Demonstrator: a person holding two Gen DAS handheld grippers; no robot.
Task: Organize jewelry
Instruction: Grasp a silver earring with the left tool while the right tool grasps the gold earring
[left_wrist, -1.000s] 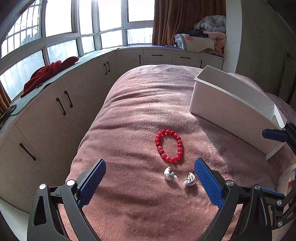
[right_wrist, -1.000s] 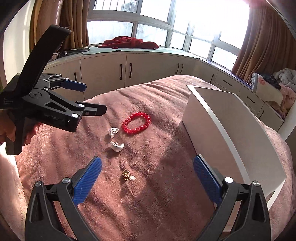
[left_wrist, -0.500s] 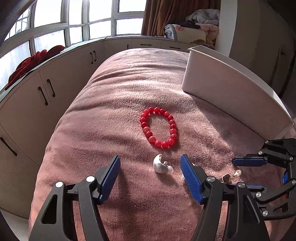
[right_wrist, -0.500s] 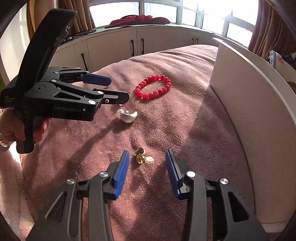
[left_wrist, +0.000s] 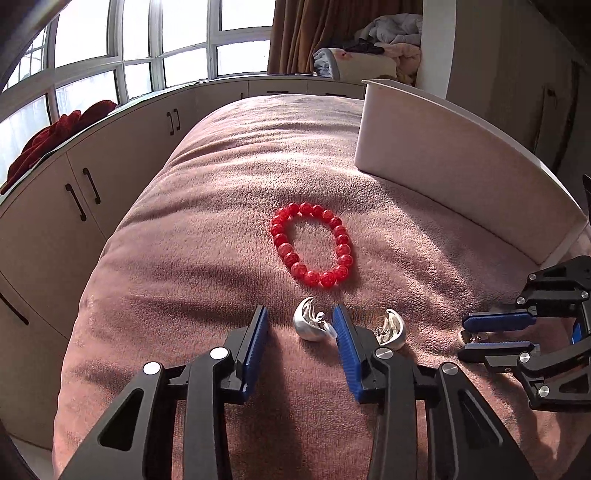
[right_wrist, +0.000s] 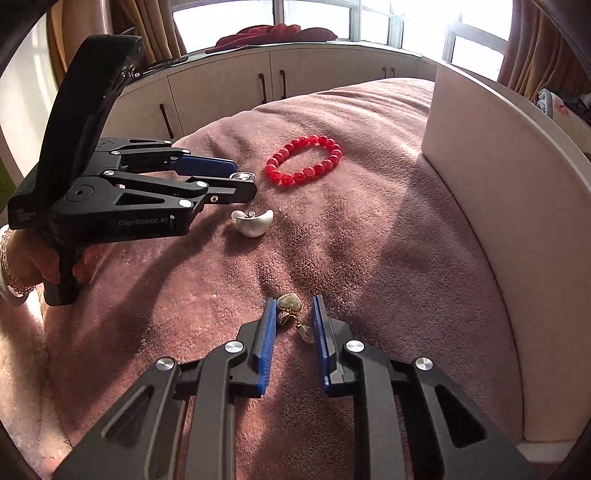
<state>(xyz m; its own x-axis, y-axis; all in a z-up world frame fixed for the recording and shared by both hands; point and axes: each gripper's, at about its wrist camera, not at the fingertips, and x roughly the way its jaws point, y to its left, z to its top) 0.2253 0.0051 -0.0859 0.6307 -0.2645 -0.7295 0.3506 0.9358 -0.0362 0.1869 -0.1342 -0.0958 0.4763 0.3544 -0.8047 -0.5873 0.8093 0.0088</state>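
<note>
Jewelry count: one red bead bracelet (left_wrist: 313, 244), two silver crescent earrings, one gold heart earring (right_wrist: 290, 309) with a pale drop. Left gripper (left_wrist: 300, 324) low over the blanket, jaws partly closed with a gap left; the first silver earring (left_wrist: 310, 325) lies between the blue pads (left_wrist: 258, 338), close against the right-hand pad, though I cannot tell if they touch, and not pinched. Second silver earring (left_wrist: 392, 328) just outside the right pad, on the blanket. Bracelet flat, a closed loop, just beyond the left fingertips. Right gripper (right_wrist: 294, 320) jaws narrowed around the gold earring, pads close on either side; contact cannot be told. In the right wrist view the left gripper (right_wrist: 242, 182) sits to the far left, held by a hand (right_wrist: 40, 262) wearing bracelets. Surface: pinkish-brown plush blanket (left_wrist: 207, 206) on a bed. White open box (left_wrist: 454, 147) at right, on the blanket. Cream cabinets (left_wrist: 74, 192) under a curved bay window (left_wrist: 147, 48); red cloth (left_wrist: 55, 136) on the ledge; brown curtains (left_wrist: 295, 33); piled bedding (left_wrist: 380, 44) in the far corner.
</note>
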